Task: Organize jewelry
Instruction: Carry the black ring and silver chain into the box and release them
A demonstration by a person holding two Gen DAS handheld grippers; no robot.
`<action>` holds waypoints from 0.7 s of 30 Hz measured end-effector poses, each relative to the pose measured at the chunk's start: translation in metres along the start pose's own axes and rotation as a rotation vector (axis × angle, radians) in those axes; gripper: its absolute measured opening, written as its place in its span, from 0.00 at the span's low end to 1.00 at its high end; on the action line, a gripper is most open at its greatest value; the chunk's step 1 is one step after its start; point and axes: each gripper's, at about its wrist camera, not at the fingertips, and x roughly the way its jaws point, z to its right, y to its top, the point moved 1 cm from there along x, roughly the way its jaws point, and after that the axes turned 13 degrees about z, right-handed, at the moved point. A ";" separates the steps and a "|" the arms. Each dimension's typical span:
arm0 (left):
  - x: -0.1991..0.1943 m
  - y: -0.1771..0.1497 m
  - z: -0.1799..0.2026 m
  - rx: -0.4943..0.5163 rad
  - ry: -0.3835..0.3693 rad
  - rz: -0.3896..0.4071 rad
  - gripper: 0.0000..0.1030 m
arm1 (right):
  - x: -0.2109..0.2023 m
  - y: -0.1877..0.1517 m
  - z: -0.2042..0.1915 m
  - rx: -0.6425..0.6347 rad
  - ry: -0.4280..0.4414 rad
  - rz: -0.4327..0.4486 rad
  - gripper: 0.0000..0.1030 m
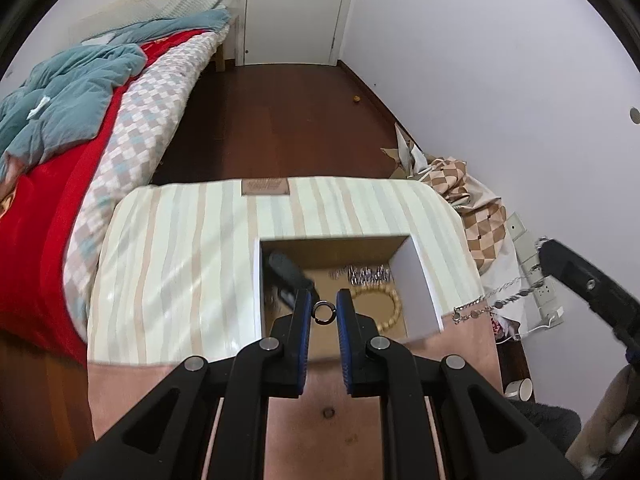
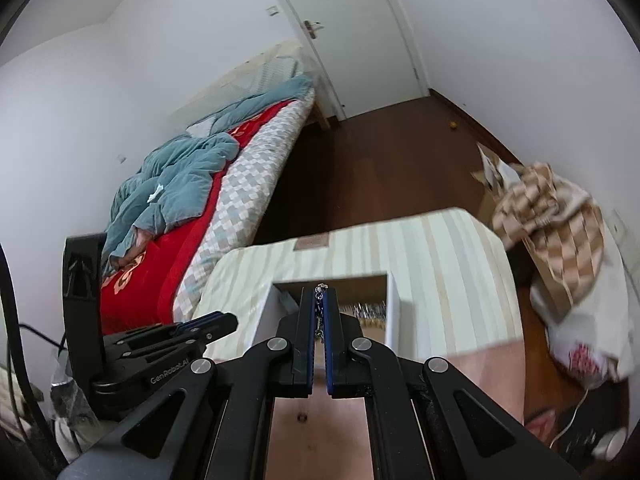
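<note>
Left wrist view: ring (image 1: 323, 312) pinched between left gripper (image 1: 323, 316) jaws directly above open box (image 1: 424, 280); right gripper (image 2: 320, 320) jaws clamped on chain (image 2: 319, 312), farther off.

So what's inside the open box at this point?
In the box: a wooden bead bracelet, a silvery chain piece at the back and a dark object on the left. The left gripper, holding a ring, covers the near floor.
</note>
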 end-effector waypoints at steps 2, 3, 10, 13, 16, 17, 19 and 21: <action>0.016 0.010 -0.002 0.004 -0.004 -0.025 0.10 | 0.018 0.005 -0.002 -0.015 0.007 -0.027 0.04; 0.022 0.012 -0.002 0.002 -0.005 -0.036 0.10 | 0.027 0.005 -0.003 -0.022 0.007 -0.041 0.04; 0.076 0.027 -0.002 0.004 -0.003 -0.119 0.10 | 0.095 -0.016 0.012 -0.025 -0.001 -0.185 0.04; 0.092 0.030 -0.002 0.017 0.016 -0.144 0.12 | 0.114 -0.026 0.018 -0.017 0.008 -0.244 0.04; 0.099 0.037 -0.007 -0.014 0.032 -0.163 0.15 | 0.131 -0.034 0.024 0.014 0.028 -0.320 0.05; 0.100 0.039 -0.009 -0.021 0.042 -0.159 0.19 | 0.136 -0.036 0.026 0.020 0.024 -0.348 0.05; 0.097 0.043 -0.013 -0.022 0.073 -0.139 0.27 | 0.140 -0.039 0.030 0.025 0.010 -0.379 0.05; 0.091 0.047 -0.017 -0.018 0.092 -0.112 0.51 | 0.137 -0.039 0.033 0.020 0.000 -0.384 0.19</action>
